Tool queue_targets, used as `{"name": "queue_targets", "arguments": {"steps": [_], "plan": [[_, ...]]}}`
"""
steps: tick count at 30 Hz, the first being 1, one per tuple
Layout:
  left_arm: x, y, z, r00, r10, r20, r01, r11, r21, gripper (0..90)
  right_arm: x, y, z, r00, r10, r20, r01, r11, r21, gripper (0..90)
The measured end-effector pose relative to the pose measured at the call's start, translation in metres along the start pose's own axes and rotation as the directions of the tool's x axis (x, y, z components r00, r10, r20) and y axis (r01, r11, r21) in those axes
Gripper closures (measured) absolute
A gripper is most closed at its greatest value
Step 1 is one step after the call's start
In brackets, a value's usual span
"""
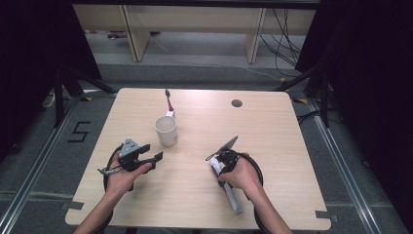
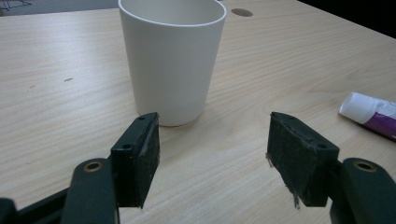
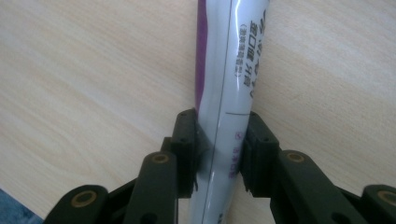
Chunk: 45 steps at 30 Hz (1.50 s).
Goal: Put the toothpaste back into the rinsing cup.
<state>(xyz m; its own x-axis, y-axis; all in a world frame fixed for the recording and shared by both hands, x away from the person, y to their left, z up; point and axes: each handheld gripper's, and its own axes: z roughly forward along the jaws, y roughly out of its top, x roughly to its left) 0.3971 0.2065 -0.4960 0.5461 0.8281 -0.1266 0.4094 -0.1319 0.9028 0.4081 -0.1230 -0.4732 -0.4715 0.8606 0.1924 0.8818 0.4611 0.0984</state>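
Observation:
A white cup (image 1: pixel 166 130) stands upright near the middle of the wooden table (image 1: pixel 282 131). My left gripper (image 1: pixel 153 152) sits low to the cup's left, open and pointed at it. In the left gripper view the cup (image 2: pixel 172 60) stands just beyond the empty left gripper (image 2: pixel 212 154). A white and purple toothpaste tube (image 1: pixel 233 195) lies on the table under the person's right hand. My right gripper (image 1: pixel 221 163) is shut on it. In the right gripper view the right gripper (image 3: pixel 219 144) has both pads pressed on the tube (image 3: pixel 233 70). The tube's white cap (image 2: pixel 357 105) faces the cup.
A toothbrush (image 1: pixel 169 102) lies behind the cup, pointing to the far edge. A round cable hole (image 1: pixel 236 103) sits at the table's far right. Dark curtains and stand legs flank the table. Wooden furniture legs and cables stand on the floor beyond.

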Motion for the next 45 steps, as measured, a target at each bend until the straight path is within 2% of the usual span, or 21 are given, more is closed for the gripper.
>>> {"name": "queue_targets", "arguments": {"steps": [9, 14, 17, 21, 22, 24, 25, 26, 29, 31, 32, 33, 34, 35, 36, 37, 39, 40, 43, 44, 45], "plan": [[-0.001, -0.001, 0.001, 0.9999, 0.009, 0.013, -0.010, 0.9999, 0.008, 34.2, -0.005, -0.003, 0.001, 0.9883, -0.151, -0.016, 0.151, 0.988, -0.024, 72.7], [-0.002, -0.001, 0.000, 0.9997, 0.016, 0.020, -0.016, 0.9998, 0.007, 34.3, -0.011, -0.007, -0.002, 0.9595, -0.280, -0.031, 0.280, 0.960, -0.018, 73.3], [-0.003, -0.001, 0.000, 0.9989, 0.026, 0.039, -0.026, 0.9997, 0.005, 34.6, -0.019, -0.011, -0.007, 0.9233, -0.384, -0.006, 0.384, 0.923, -0.032, 73.7], [-0.005, 0.000, -0.001, 0.9977, 0.043, 0.053, -0.044, 0.9990, 0.012, 34.9, -0.022, -0.013, -0.011, 0.9063, -0.423, 0.007, 0.422, 0.905, -0.057, 74.0], [-0.006, 0.001, -0.002, 0.9969, 0.053, 0.059, -0.054, 0.9985, 0.015, 35.0, -0.024, -0.014, -0.014, 0.8806, -0.474, 0.014, 0.473, 0.878, -0.072, 74.1], [-0.008, 0.001, -0.004, 0.9955, 0.063, 0.071, -0.064, 0.9977, 0.020, 35.0, -0.026, -0.014, -0.015, 0.8709, -0.491, 0.024, 0.491, 0.869, -0.059, 74.4], [-0.008, 0.001, -0.004, 0.9950, 0.064, 0.077, -0.065, 0.9977, 0.018, 35.0, -0.025, -0.016, -0.016, 0.8822, -0.470, 0.023, 0.471, 0.881, -0.046, 74.4], [-0.008, 0.001, -0.004, 0.9946, 0.066, 0.080, -0.068, 0.9975, 0.020, 35.1, -0.027, -0.015, -0.015, 0.8660, -0.500, 0.015, 0.500, 0.865, -0.051, 74.5], [-0.009, 0.001, -0.005, 0.9936, 0.072, 0.087, -0.075, 0.9969, 0.026, 35.1, -0.026, -0.016, -0.015, 0.8603, -0.509, 0.023, 0.510, 0.859, -0.044, 74.6], [-0.009, 0.001, -0.005, 0.9930, 0.075, 0.091, -0.078, 0.9965, 0.029, 35.1, -0.025, -0.017, -0.014, 0.8460, -0.532, 0.030, 0.533, 0.845, -0.039, 74.7], [-0.010, 0.001, -0.005, 0.9916, 0.079, 0.102, -0.081, 0.9964, 0.025, 35.1, -0.025, -0.016, -0.014, 0.8191, -0.572, 0.047, 0.573, 0.819, -0.026, 74.7], [-0.010, 0.001, -0.005, 0.9916, 0.079, 0.102, -0.081, 0.9964, 0.025, 35.1, -0.025, -0.016, -0.014, 0.8191, -0.572, 0.047, 0.573, 0.819, -0.026, 74.7], [-0.011, 0.001, -0.006, 0.9917, 0.082, 0.099, -0.085, 0.9960, 0.029, 35.2, -0.021, -0.017, -0.015, 0.7940, -0.605, 0.056, 0.607, 0.795, -0.018, 74.6], [-0.011, 0.001, -0.006, 0.9917, 0.082, 0.099, -0.085, 0.9960, 0.029, 35.2, -0.021, -0.017, -0.015, 0.7940, -0.605, 0.056, 0.607, 0.795, -0.018, 74.6], [-0.012, 0.002, -0.006, 0.9911, 0.082, 0.105, -0.085, 0.9961, 0.026, 35.2, -0.017, -0.020, -0.016, 0.6888, -0.724, 0.037, 0.725, 0.688, -0.026, 74.5], [-0.013, 0.002, -0.006, 0.9908, 0.084, 0.106, -0.087, 0.9958, 0.027, 35.2, -0.016, -0.020, -0.016, 0.6687, -0.743, 0.012, 0.743, 0.668, -0.040, 74.7], [-0.013, 0.002, -0.006, 0.9902, 0.089, 0.108, -0.092, 0.9954, 0.028, 35.2, -0.013, -0.021, -0.017, 0.6593, -0.752, 0.000, 0.751, 0.659, -0.042, 74.8], [-0.014, 0.002, -0.006, 0.9897, 0.087, 0.113, -0.091, 0.9956, 0.025, 35.2, -0.011, -0.021, -0.020, 0.6170, -0.787, 0.013, 0.787, 0.616, -0.038, 75.0], [-0.017, 0.003, -0.006, 0.9869, 0.099, 0.128, -0.103, 0.9945, 0.023, 35.2, -0.004, -0.023, -0.025, 0.5888, -0.807, 0.040, 0.808, 0.589, -0.005, 75.0], [-0.018, 0.003, -0.007, 0.9852, 0.106, 0.135, -0.110, 0.9937, 0.021, 35.1, -0.004, -0.022, -0.025, 0.5694, -0.821, 0.041, 0.821, 0.570, 0.011, 75.0], [-0.019, 0.004, -0.007, 0.9841, 0.111, 0.139, -0.116, 0.9930, 0.023, 35.1, -0.005, -0.021, -0.025, 0.5358, -0.843, 0.039, 0.844, 0.537, 0.012, 74.9]]}}
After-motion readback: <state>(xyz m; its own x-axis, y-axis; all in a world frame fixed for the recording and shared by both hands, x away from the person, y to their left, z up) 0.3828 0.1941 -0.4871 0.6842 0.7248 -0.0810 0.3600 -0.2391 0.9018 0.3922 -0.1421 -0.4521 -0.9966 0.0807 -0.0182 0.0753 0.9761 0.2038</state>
